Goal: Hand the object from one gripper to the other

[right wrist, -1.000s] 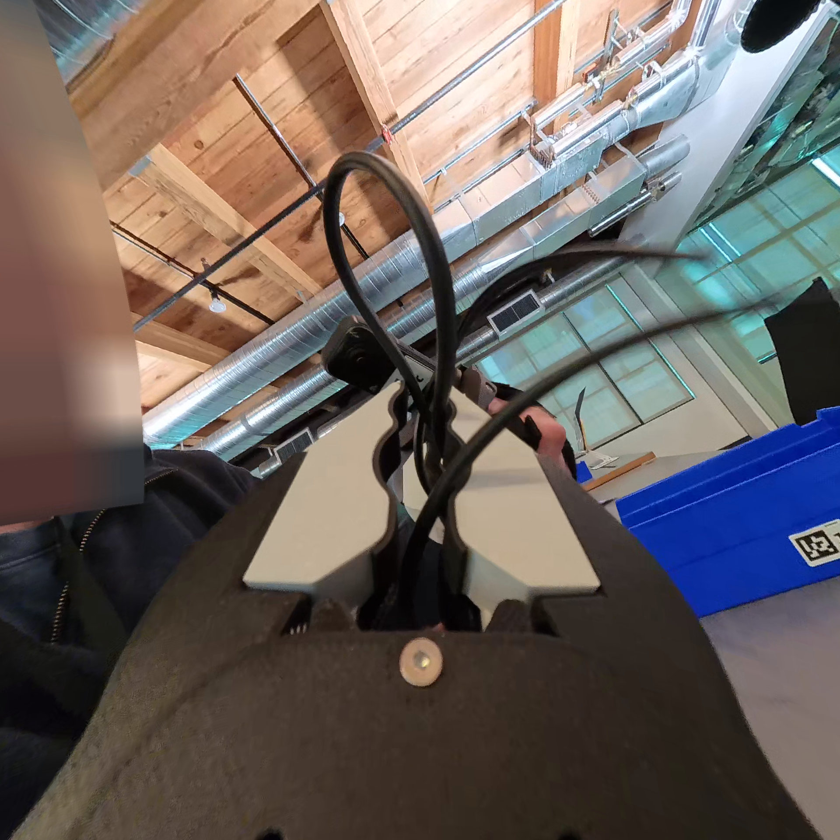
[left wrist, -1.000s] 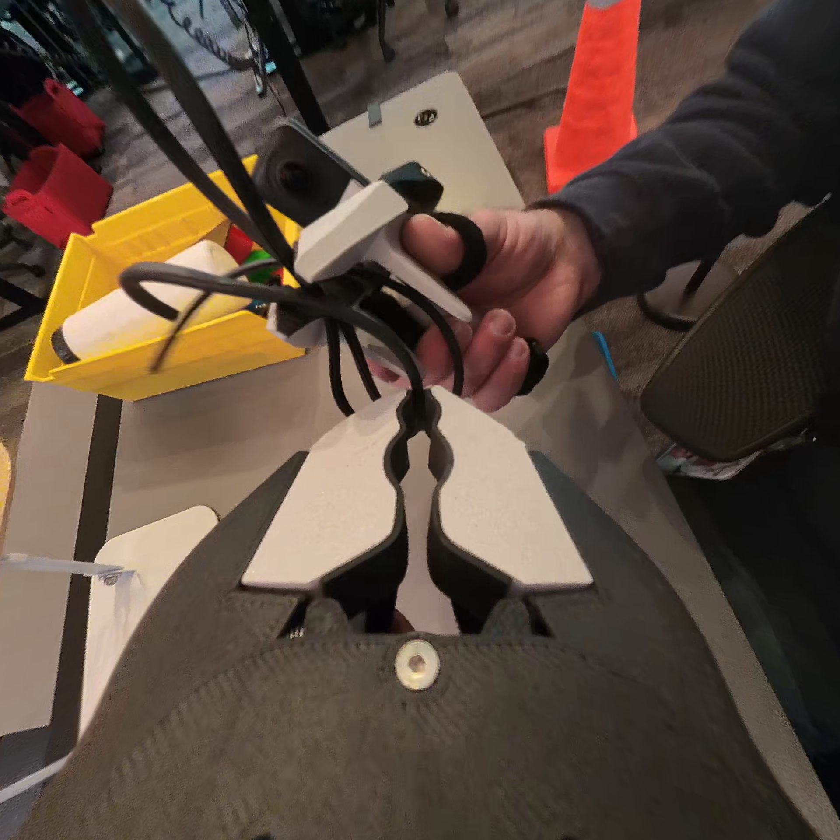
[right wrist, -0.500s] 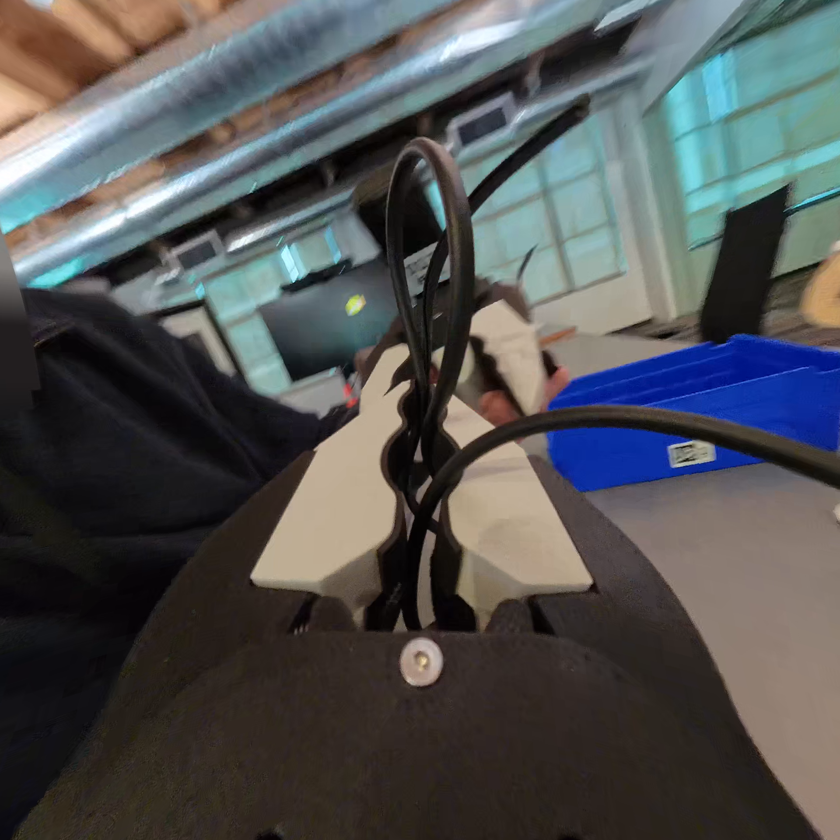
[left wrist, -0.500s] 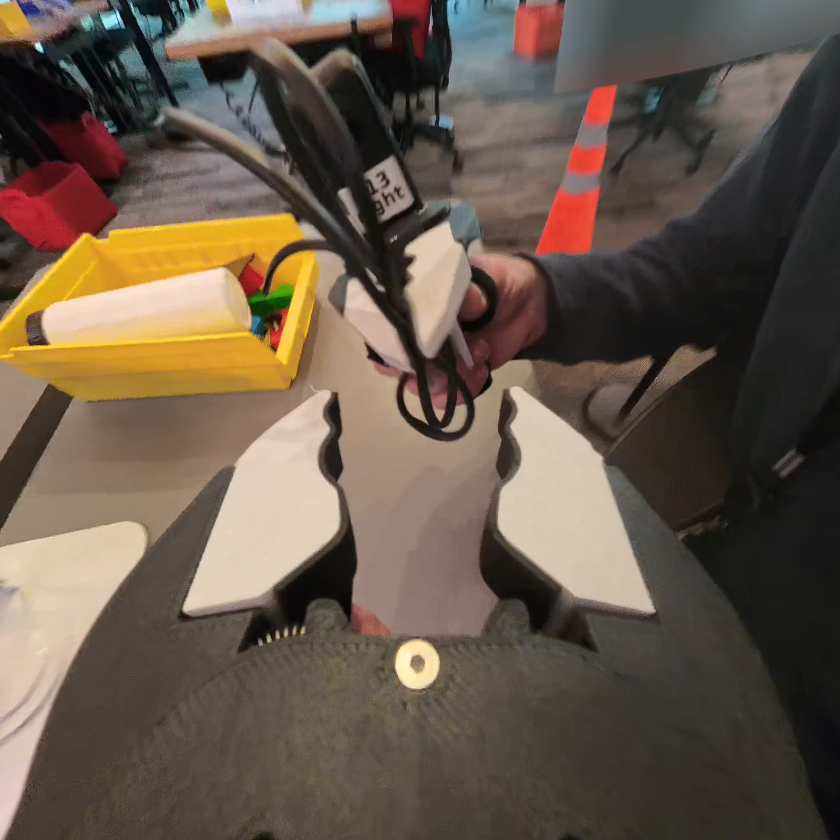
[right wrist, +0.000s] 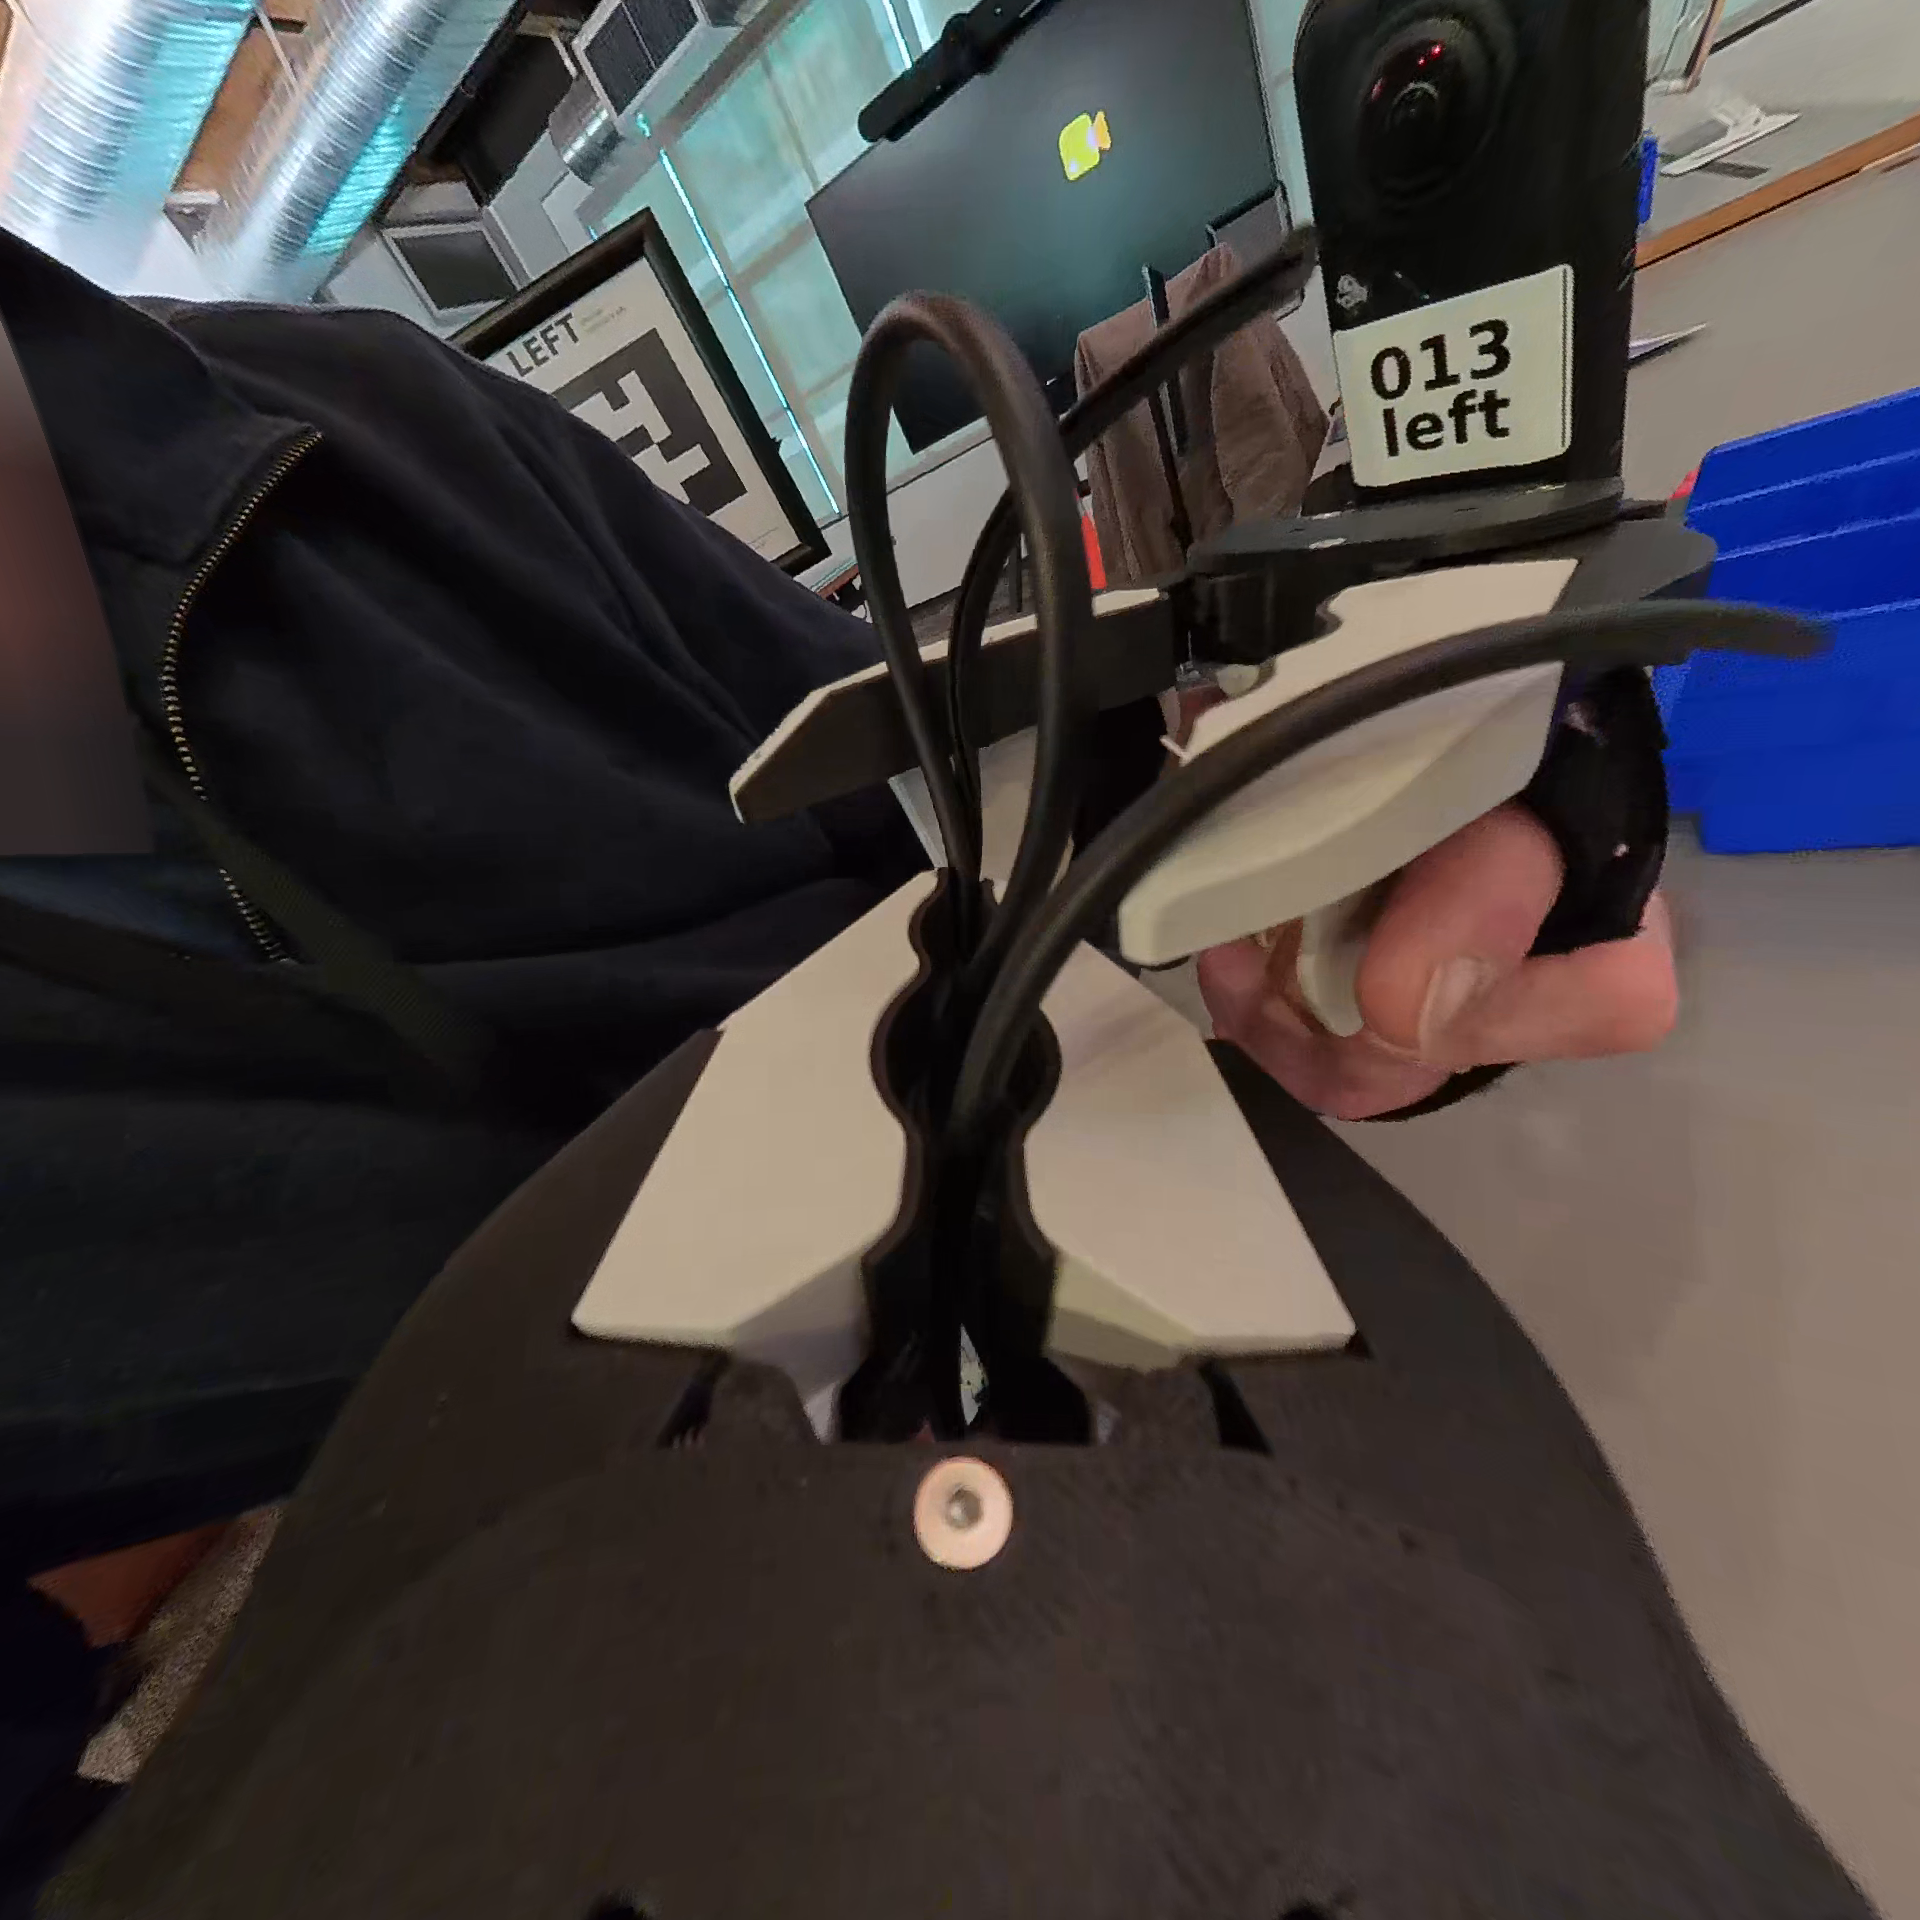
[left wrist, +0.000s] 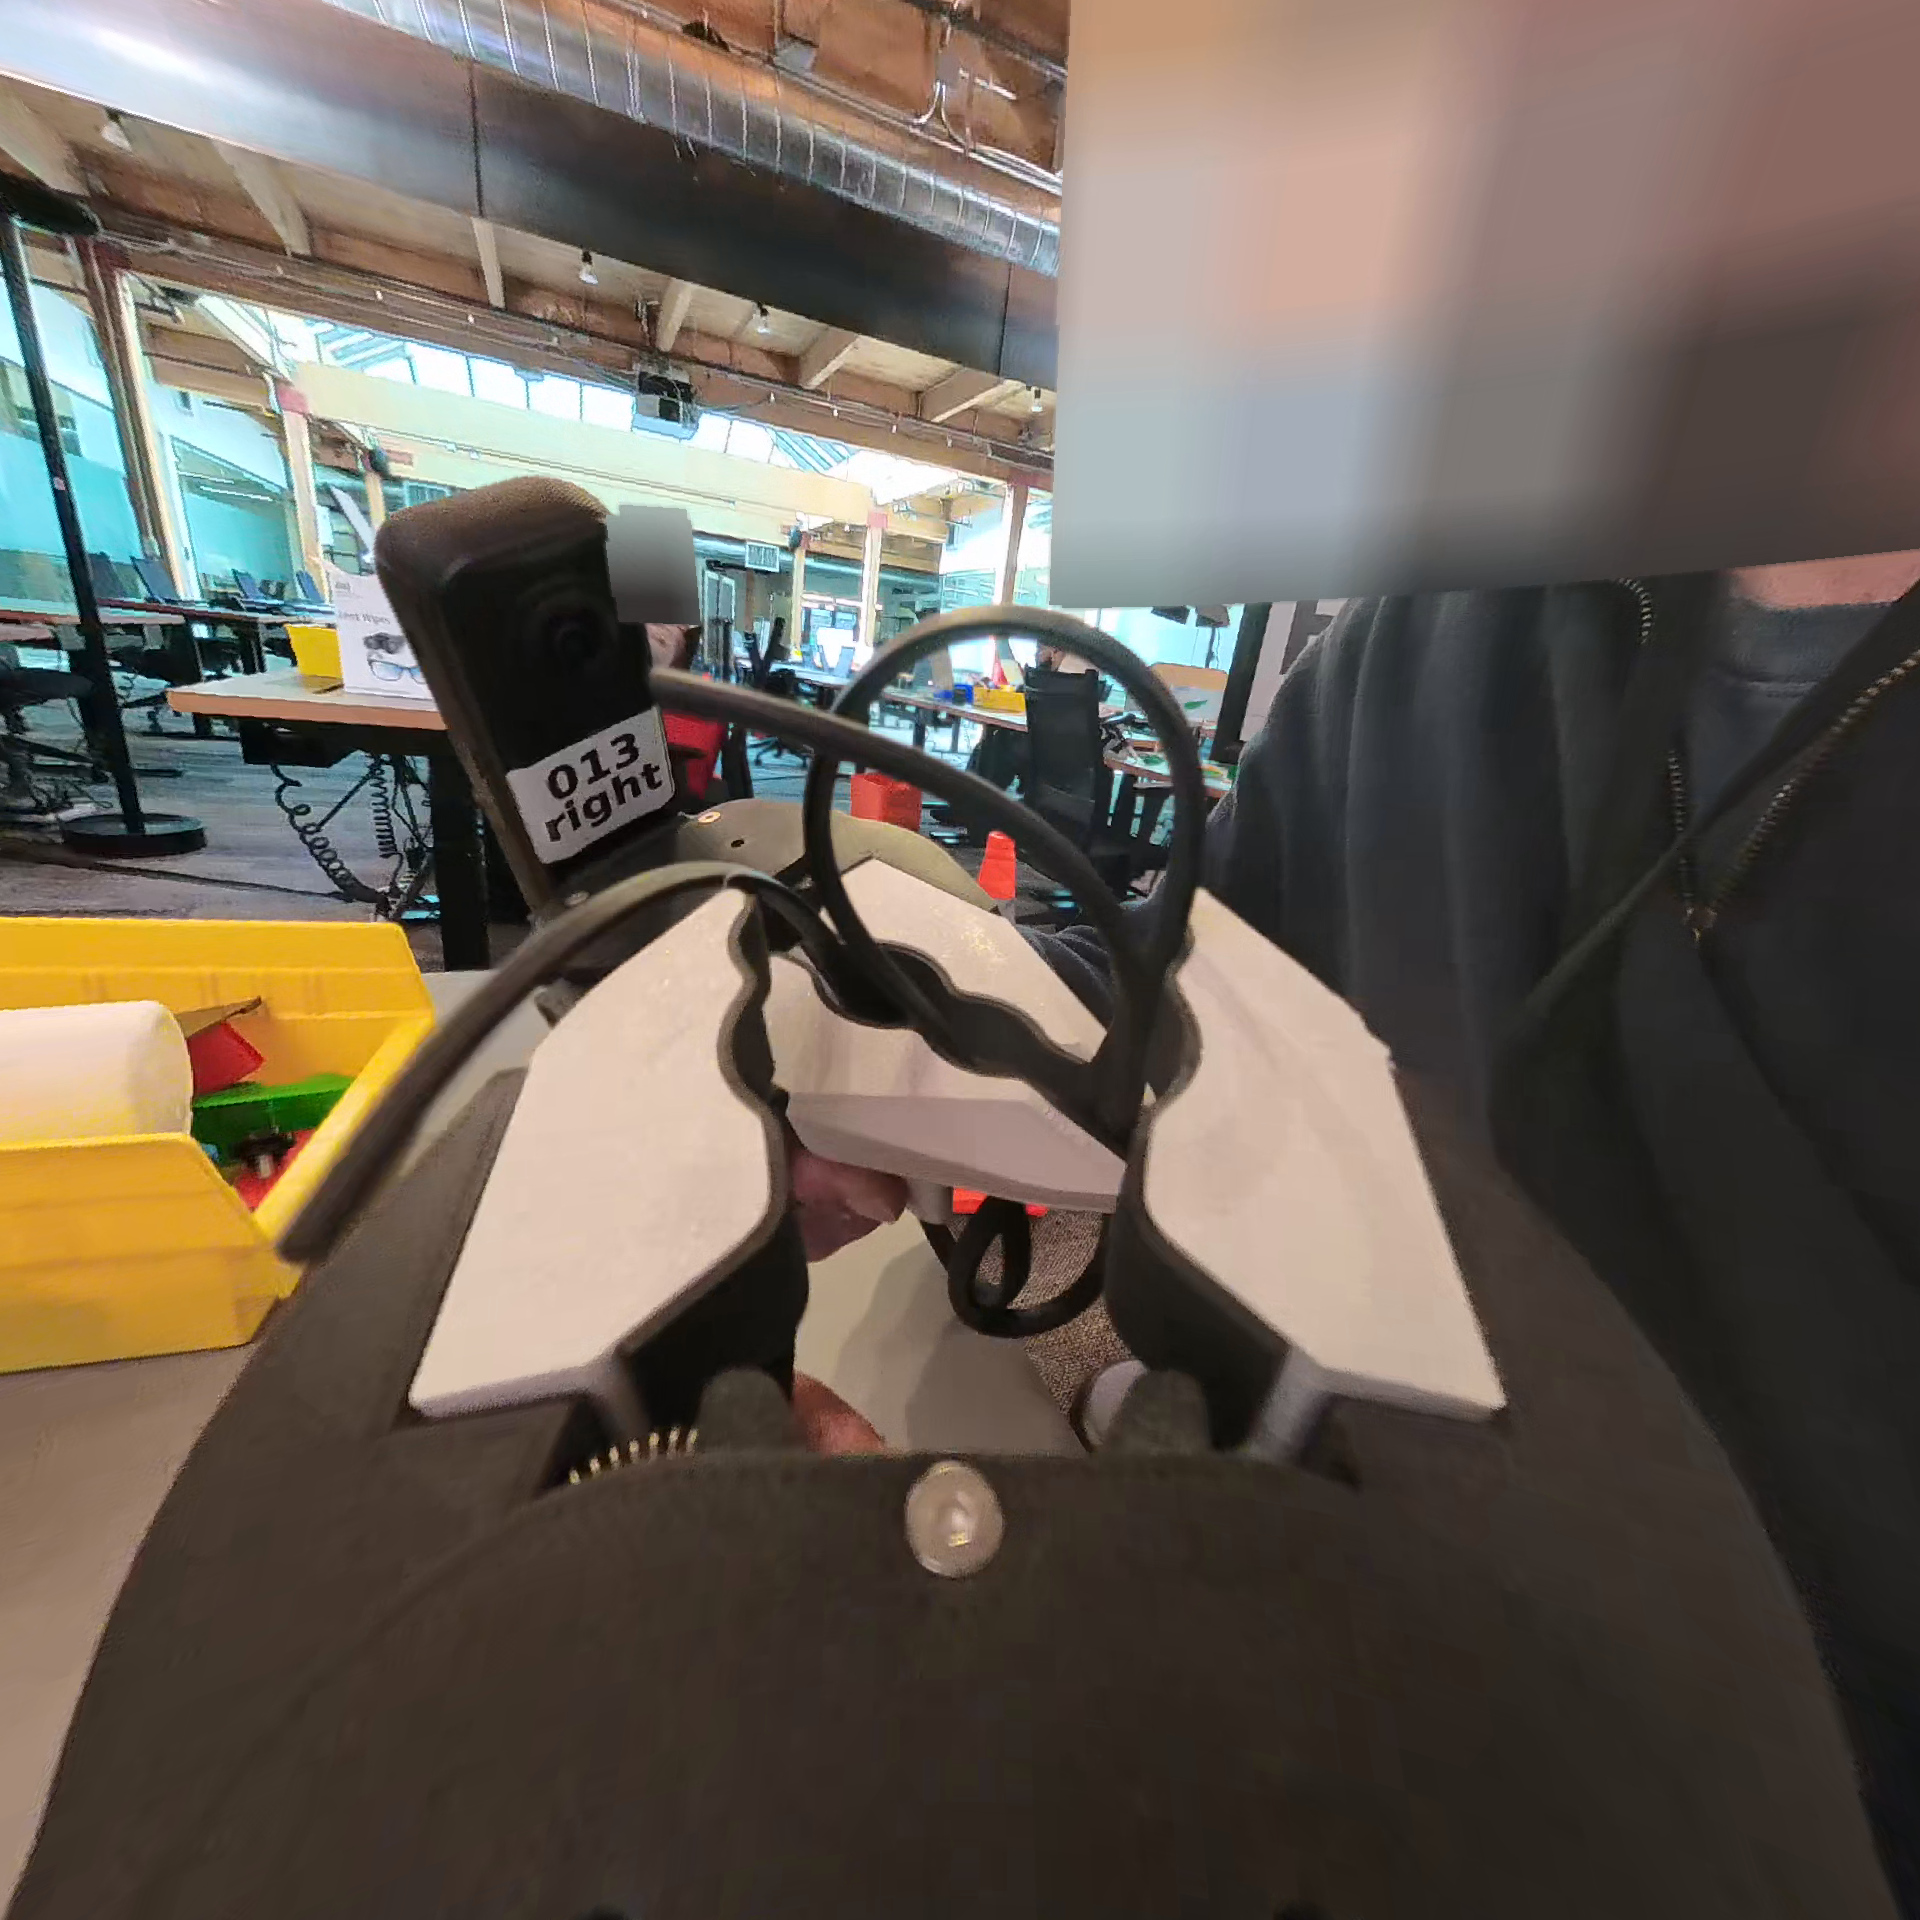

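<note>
A black cable (right wrist: 961, 582), looped several times, is clamped in my right gripper (right wrist: 961, 904), which is shut on it. The loops stand up out of its tips and one strand bends off to the right. My left gripper (left wrist: 966, 935) is open with its jaws wide apart. It straddles the right gripper (left wrist: 997, 1039) and the cable loop (left wrist: 1164, 748), which leans against its right finger. In the right wrist view the left gripper (right wrist: 940, 831) lies sideways just above the right one, with the loop between its fingers.
A yellow bin (left wrist: 125, 1195) with a white roll and coloured parts sits at the left on the grey table (left wrist: 62, 1455). A blue bin (right wrist: 1818, 644) stands at the right. The person's dark jacket (right wrist: 468, 727) is close behind. An orange cone (left wrist: 997, 862) stands farther off. One gripper's finger ends stand about 5 cm off the other's.
A second ago both grippers were shut on the cable. The left gripper has let go and opened, tilted upward, and now straddles the right gripper, which still holds the cable.
</note>
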Demonstrator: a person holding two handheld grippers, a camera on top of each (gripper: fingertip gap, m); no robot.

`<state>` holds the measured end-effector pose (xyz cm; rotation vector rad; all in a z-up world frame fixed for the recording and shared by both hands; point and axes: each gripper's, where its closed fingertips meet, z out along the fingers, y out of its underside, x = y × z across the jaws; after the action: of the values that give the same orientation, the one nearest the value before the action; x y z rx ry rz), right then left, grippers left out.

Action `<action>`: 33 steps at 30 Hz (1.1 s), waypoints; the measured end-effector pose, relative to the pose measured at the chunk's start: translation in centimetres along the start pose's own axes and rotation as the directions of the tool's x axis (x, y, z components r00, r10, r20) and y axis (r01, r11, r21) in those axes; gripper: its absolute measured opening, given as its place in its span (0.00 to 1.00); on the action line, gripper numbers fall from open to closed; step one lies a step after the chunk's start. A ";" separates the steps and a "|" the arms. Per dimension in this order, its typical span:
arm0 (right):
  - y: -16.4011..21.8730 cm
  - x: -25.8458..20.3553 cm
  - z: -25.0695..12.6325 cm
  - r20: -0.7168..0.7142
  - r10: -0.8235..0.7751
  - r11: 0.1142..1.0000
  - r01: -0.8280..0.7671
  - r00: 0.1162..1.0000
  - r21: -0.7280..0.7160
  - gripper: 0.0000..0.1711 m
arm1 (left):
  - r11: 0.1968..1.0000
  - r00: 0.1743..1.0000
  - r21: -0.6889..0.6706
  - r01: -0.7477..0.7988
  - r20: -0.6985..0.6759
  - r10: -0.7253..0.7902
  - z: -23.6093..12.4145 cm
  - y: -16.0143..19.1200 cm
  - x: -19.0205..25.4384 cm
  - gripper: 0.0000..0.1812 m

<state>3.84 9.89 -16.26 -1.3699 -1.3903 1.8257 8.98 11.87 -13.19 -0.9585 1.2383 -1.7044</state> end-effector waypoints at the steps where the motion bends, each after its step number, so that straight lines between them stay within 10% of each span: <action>1: 0.1 0.0 0.1 0.005 0.002 1.000 -0.002 1.000 -0.002 0.00 | 1.000 1.000 0.002 0.004 -0.003 -0.004 0.0 0.0 0.0 0.39; 13: 1.6 -1.0 1.8 0.139 0.086 0.993 -0.074 0.987 -0.089 0.00 | 0.999 0.997 0.021 -0.025 -0.074 0.026 -0.5 0.6 1.6 0.47; 33: 0.4 -0.2 2.0 0.137 0.117 0.993 -0.114 0.984 -0.025 0.00 | 0.992 0.992 0.093 -0.085 -0.084 0.093 -2.3 -0.5 2.8 0.03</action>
<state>2.17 8.69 -16.53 -1.3814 -1.4238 2.0222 5.77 10.23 -12.93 -0.7712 1.2320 -1.7326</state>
